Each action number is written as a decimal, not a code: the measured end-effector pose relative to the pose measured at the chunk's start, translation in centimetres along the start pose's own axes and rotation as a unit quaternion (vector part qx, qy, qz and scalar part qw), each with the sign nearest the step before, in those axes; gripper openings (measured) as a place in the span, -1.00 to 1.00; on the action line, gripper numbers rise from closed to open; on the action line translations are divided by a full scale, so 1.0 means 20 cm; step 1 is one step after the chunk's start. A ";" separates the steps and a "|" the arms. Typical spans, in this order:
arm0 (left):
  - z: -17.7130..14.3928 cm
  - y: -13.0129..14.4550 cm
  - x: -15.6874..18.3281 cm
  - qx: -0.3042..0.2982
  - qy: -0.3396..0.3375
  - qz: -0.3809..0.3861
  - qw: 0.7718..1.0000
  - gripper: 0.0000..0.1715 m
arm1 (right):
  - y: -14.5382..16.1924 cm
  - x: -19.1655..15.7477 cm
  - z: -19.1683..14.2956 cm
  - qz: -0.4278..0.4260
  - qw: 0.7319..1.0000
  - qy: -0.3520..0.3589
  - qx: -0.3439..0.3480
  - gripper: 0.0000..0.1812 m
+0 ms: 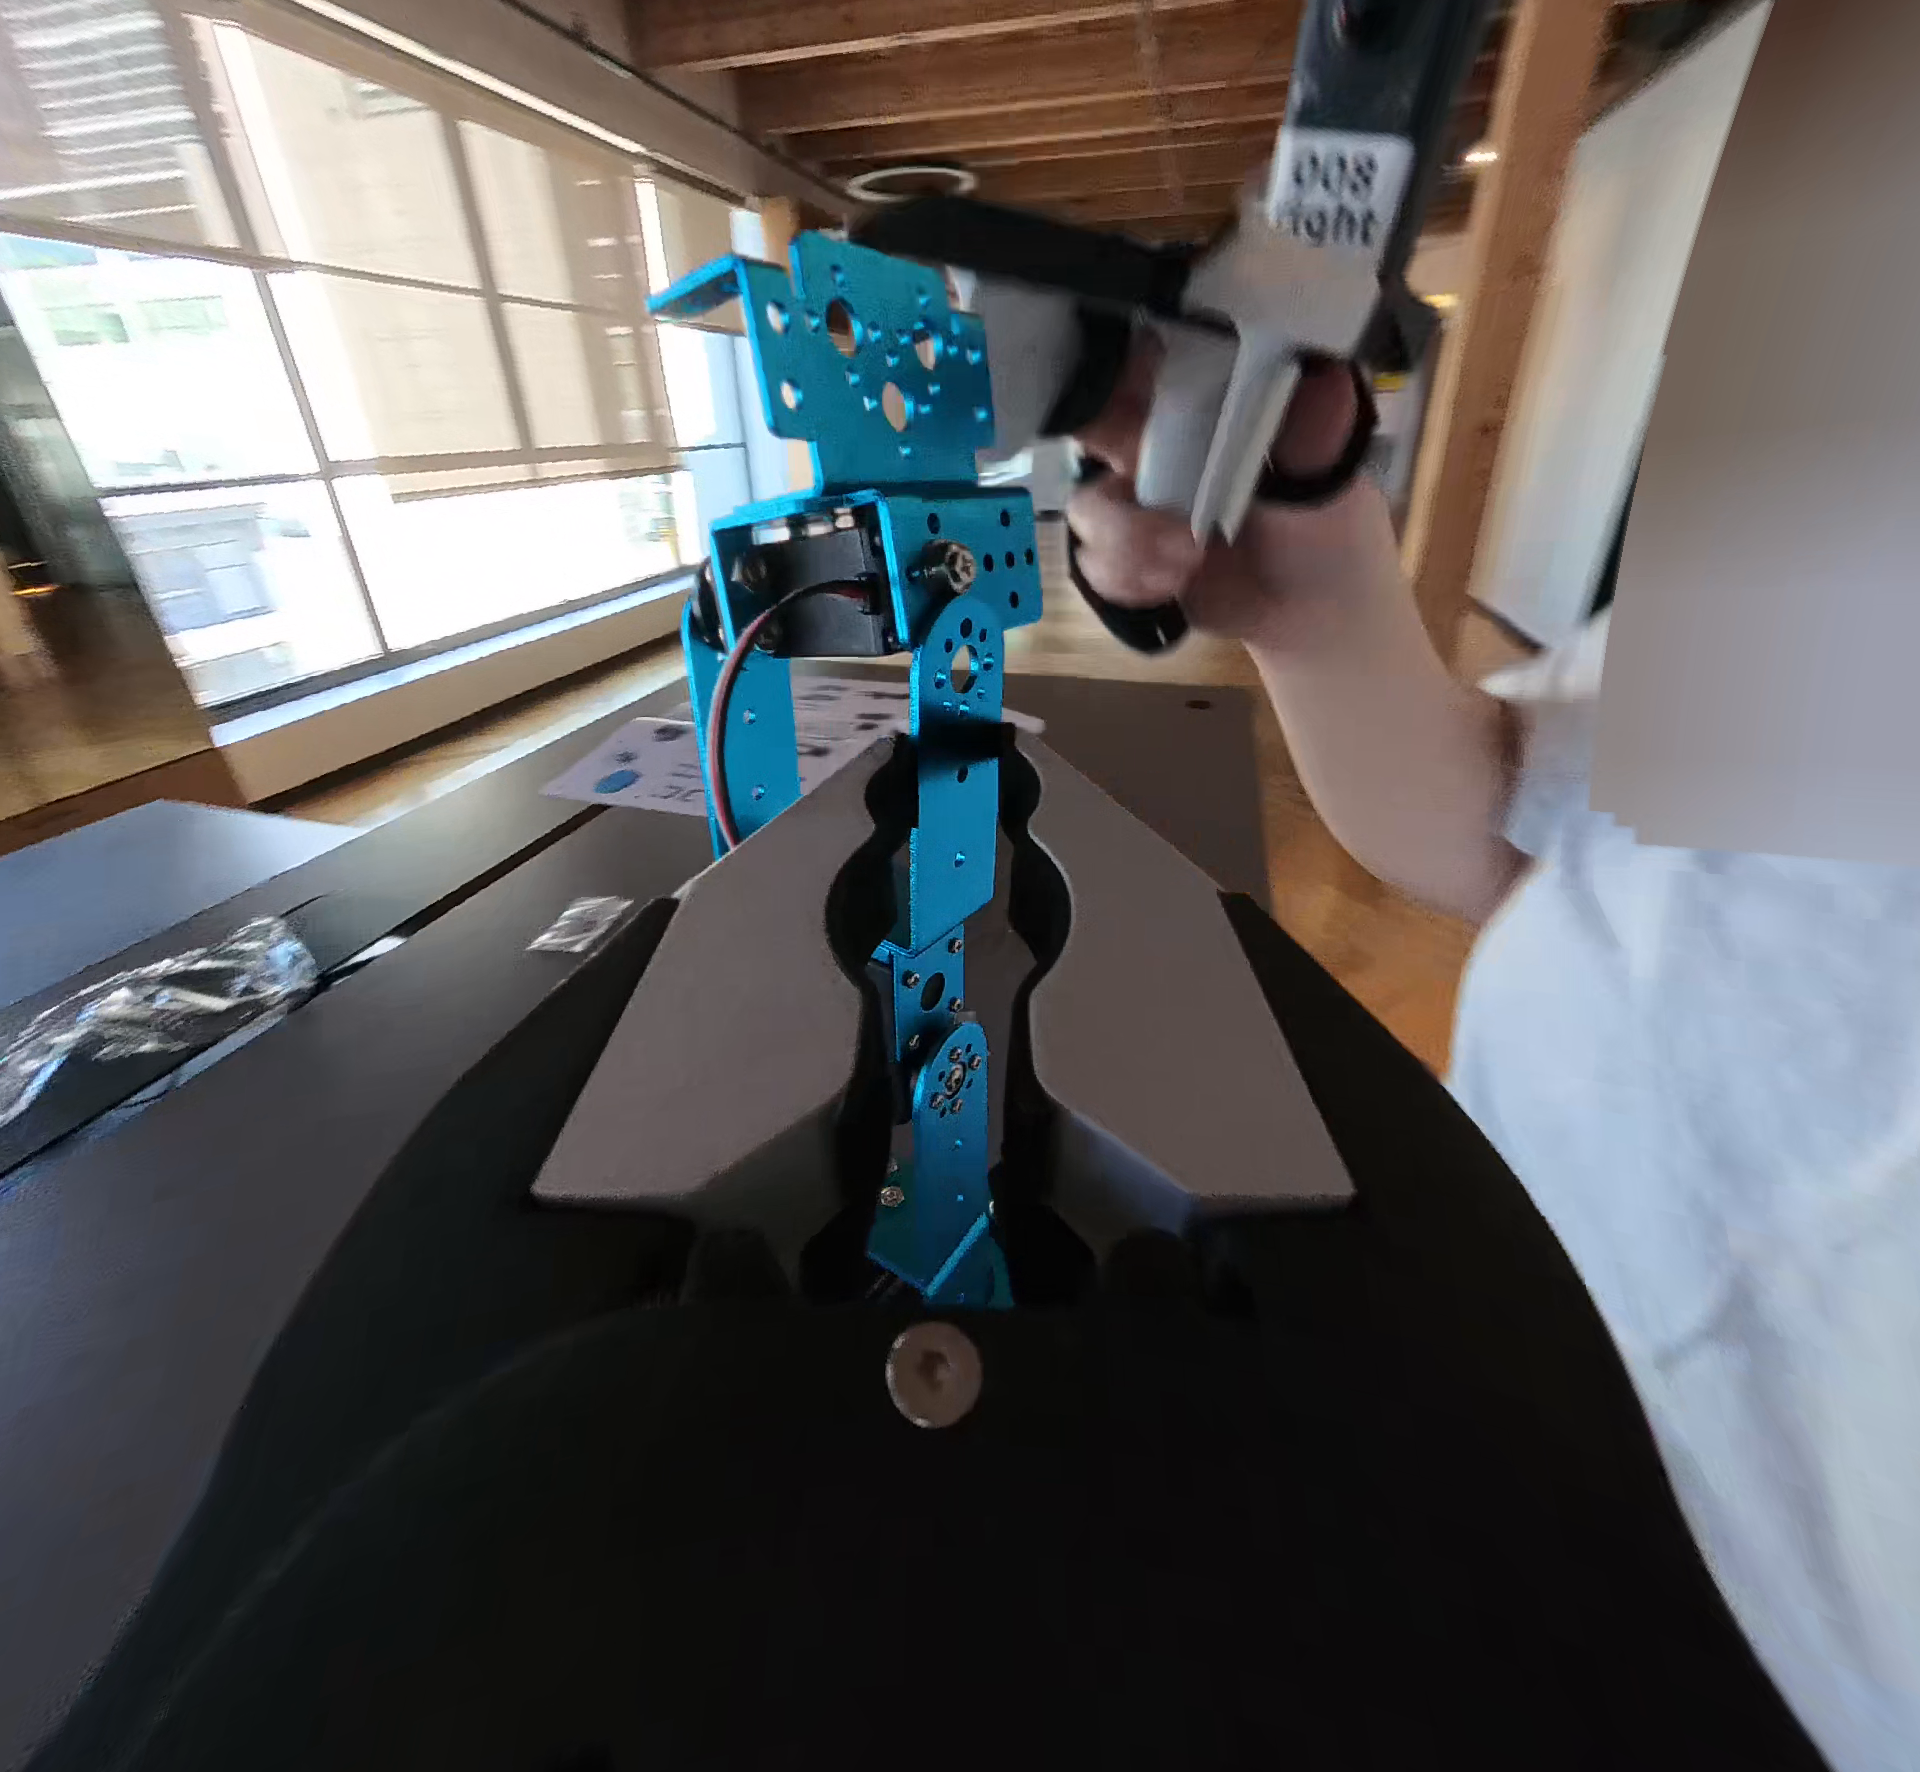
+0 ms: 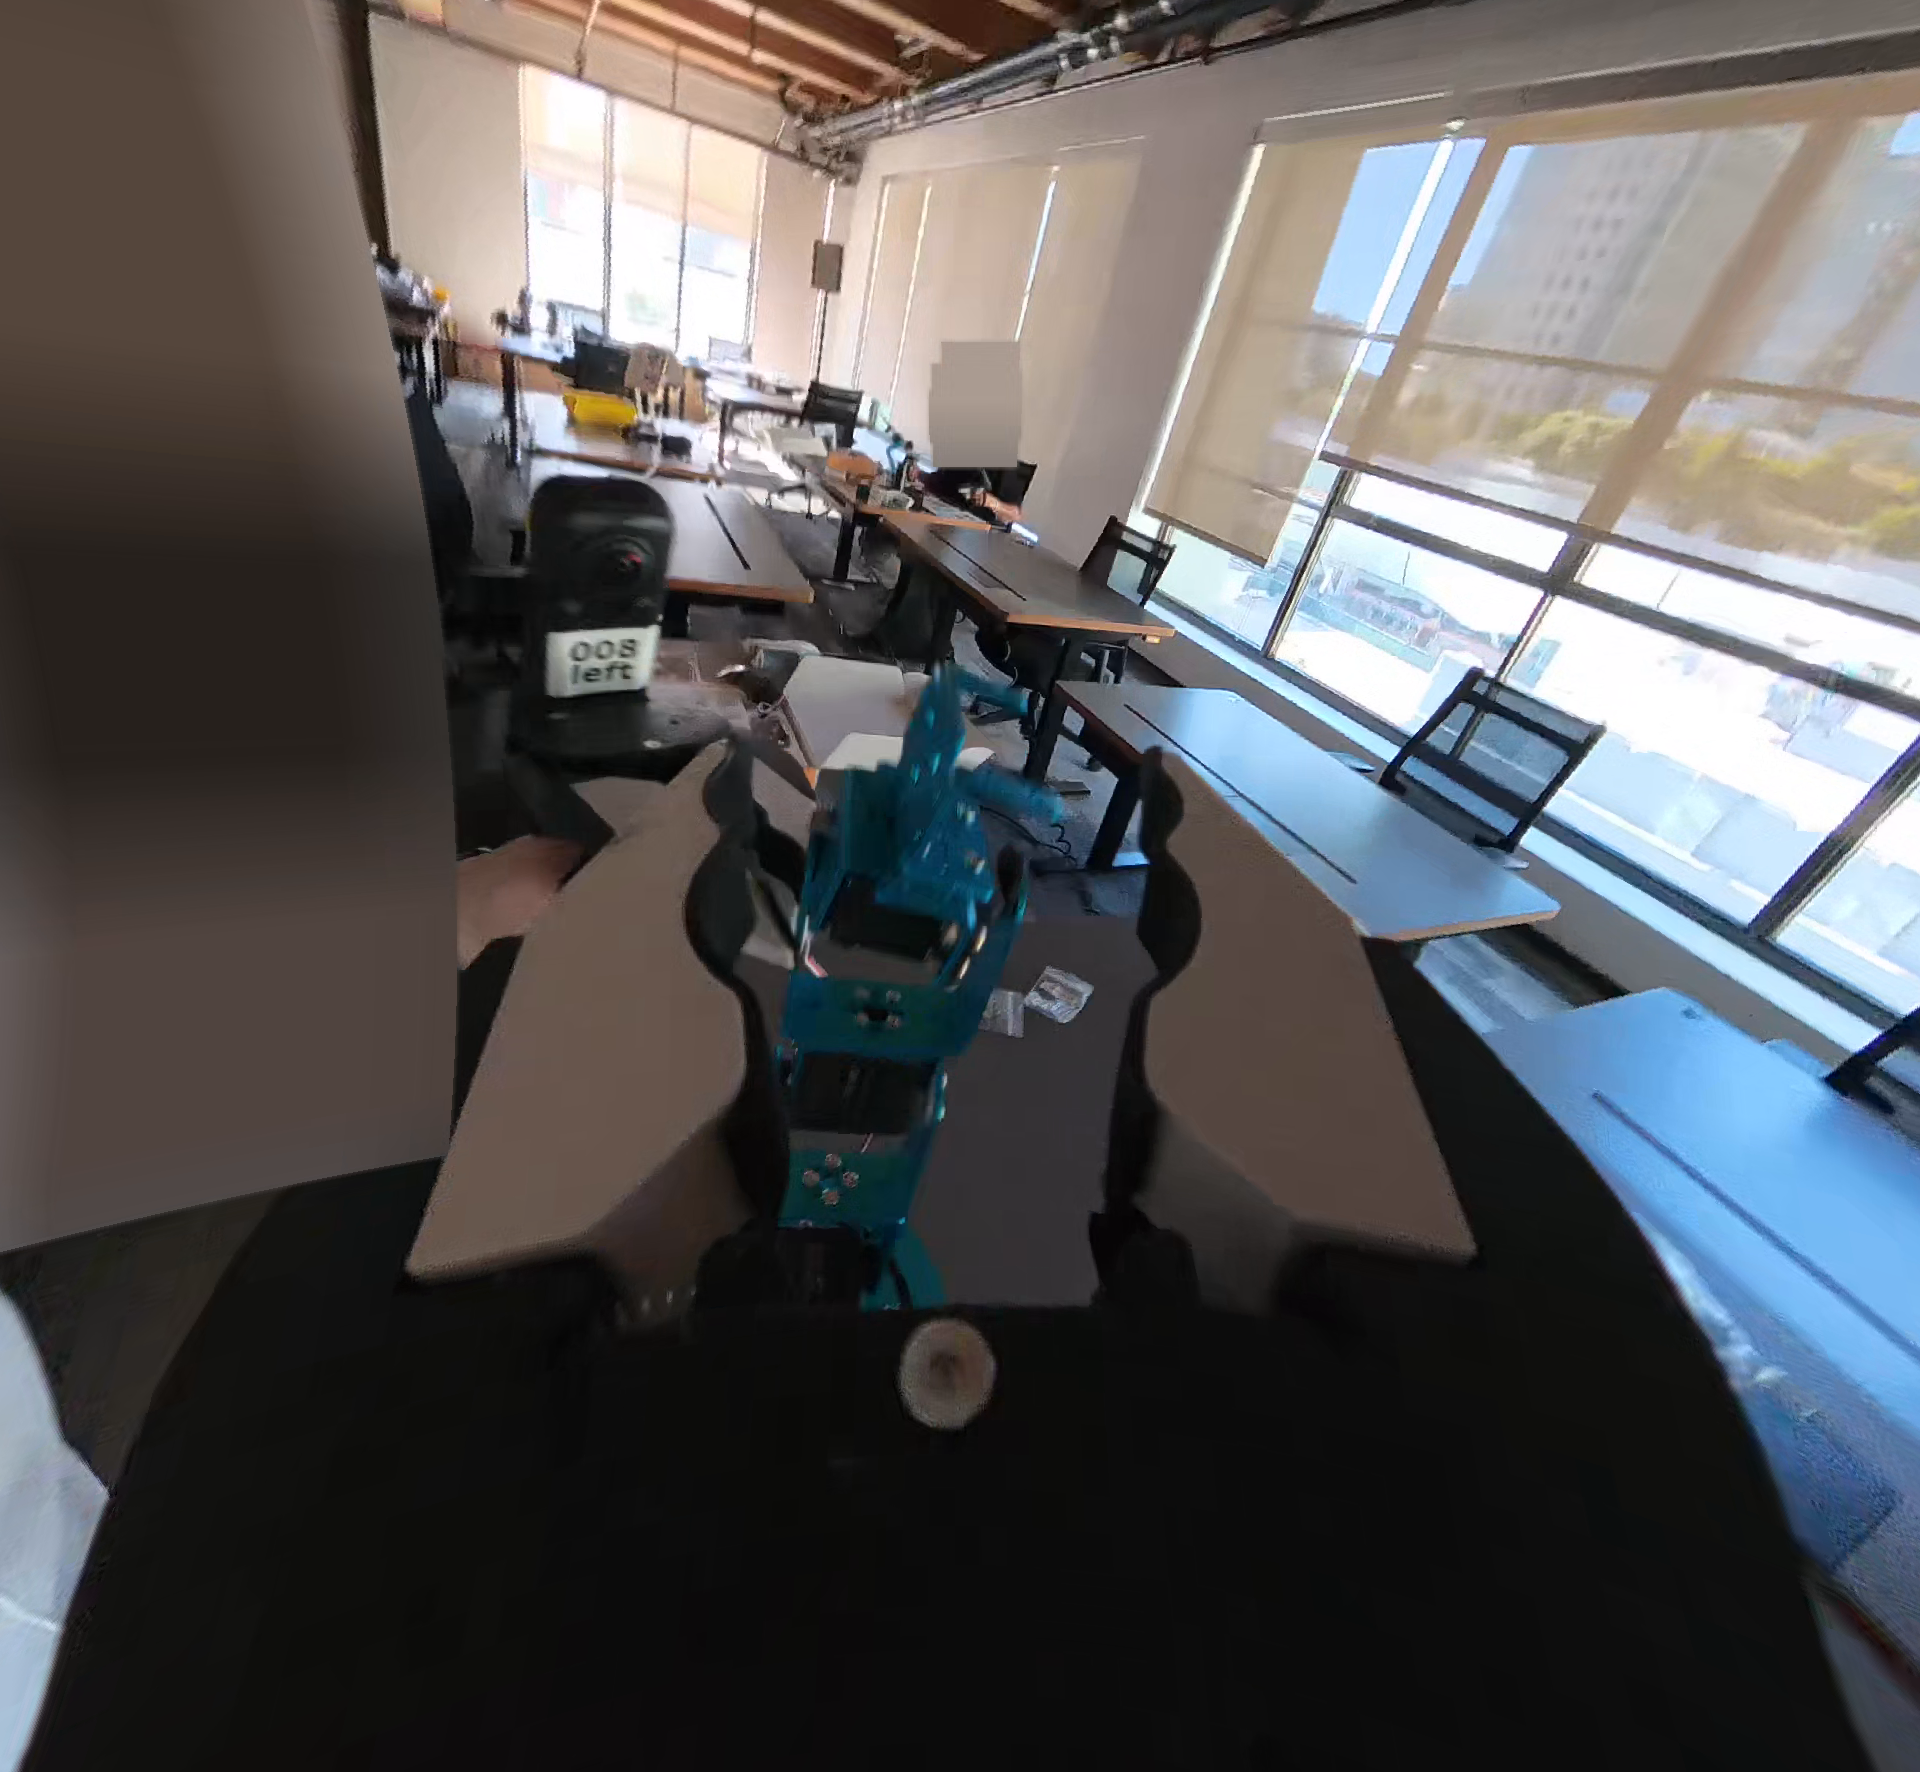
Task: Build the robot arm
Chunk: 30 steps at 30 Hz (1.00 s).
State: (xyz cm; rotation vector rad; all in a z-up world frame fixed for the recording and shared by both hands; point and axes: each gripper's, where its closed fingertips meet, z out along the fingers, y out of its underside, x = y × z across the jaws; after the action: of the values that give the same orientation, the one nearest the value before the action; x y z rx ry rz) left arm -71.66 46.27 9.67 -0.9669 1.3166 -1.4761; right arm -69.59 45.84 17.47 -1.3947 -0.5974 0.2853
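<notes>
My left gripper [image 1: 951, 787] is clamped on the lower bracket of the blue servo assembly [image 1: 883, 517], long axis running upright, away from the jaws. My right gripper [image 2: 940, 829] stands wide apart around its upper end, not touching.

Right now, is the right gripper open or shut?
Open. In the right wrist view the right gripper has its two fingers spread wide, clear gaps either side of the blue metal bracket assembly between them.
</notes>
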 end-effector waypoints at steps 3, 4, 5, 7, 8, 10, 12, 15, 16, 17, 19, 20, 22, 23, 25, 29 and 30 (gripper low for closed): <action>0.05 0.01 0.03 -0.007 -0.037 0.001 0.999 -0.86 | 0.12 -0.01 0.02 0.064 0.997 -0.037 0.003 -0.02; 0.07 0.02 0.05 -0.010 -0.046 -0.002 0.999 -0.86 | 0.13 0.00 0.03 0.088 0.995 -0.048 0.017 -0.03; 0.08 0.02 0.05 -0.012 -0.061 -0.003 0.998 -0.85 | 0.14 0.00 0.06 0.114 0.991 -0.070 0.024 -0.08; 0.10 0.02 0.06 -0.019 -0.094 0.010 0.995 -0.85 | 0.18 -0.02 0.09 0.161 0.979 -0.125 0.023 -0.34; 0.09 0.02 0.06 -0.024 -0.105 0.013 0.994 -0.84 | 0.17 -0.05 0.09 0.179 0.970 -0.162 0.034 -0.57; 0.08 0.02 0.08 -0.031 -0.112 0.007 0.993 -0.79 | 0.19 -0.03 0.08 0.188 0.966 -0.172 0.036 -0.66; 0.06 -0.01 0.08 -0.033 -0.111 0.004 0.993 -0.80 | 0.19 -0.02 0.07 0.192 0.966 -0.171 0.027 -0.62; 0.05 -0.04 0.08 -0.050 -0.089 0.006 0.995 -0.84 | 0.18 -0.02 0.06 0.199 0.964 -0.177 0.020 -0.55; 0.05 -0.04 0.08 -0.055 -0.075 0.004 0.996 -0.85 | 0.19 -0.04 0.07 0.193 0.964 -0.181 0.011 -0.58; 0.05 -0.03 0.08 -0.056 -0.062 0.000 0.997 -0.87 | 0.20 -0.05 0.07 0.182 0.967 -0.179 0.001 -0.56; 0.05 -0.03 0.08 -0.053 -0.028 -0.012 0.998 -0.93 | 0.19 -0.05 0.09 0.166 0.974 -0.155 0.015 -0.57; 0.05 -0.03 0.08 -0.050 -0.010 -0.022 0.998 -0.94 | 0.19 -0.05 0.09 0.164 0.976 -0.145 0.017 -0.57; 0.04 -0.03 0.08 -0.042 0.020 -0.031 0.998 -0.95 | 0.18 -0.05 0.11 0.157 0.979 -0.128 0.020 -0.56; 0.04 -0.03 0.08 -0.040 0.030 -0.033 0.998 -0.95 | 0.20 -0.05 0.12 0.146 0.982 -0.117 0.013 -0.51; 0.06 -0.01 0.08 -0.053 0.034 -0.030 0.998 -0.95 | 0.20 -0.06 0.13 0.106 0.989 -0.100 0.007 -0.52; 0.05 0.01 0.08 -0.070 0.025 0.003 0.997 -0.93 | 0.20 -0.06 0.14 0.111 0.988 -0.111 -0.004 -0.53; 0.05 0.00 0.08 -0.069 0.025 0.006 0.997 -0.93 | 0.20 -0.06 0.15 0.122 0.985 -0.118 -0.001 -0.53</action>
State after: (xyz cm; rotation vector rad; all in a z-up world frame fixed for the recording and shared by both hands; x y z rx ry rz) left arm -71.10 44.46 9.70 -1.0156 1.4738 -1.4223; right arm -71.60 48.30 13.42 -1.4483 -0.6194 0.6537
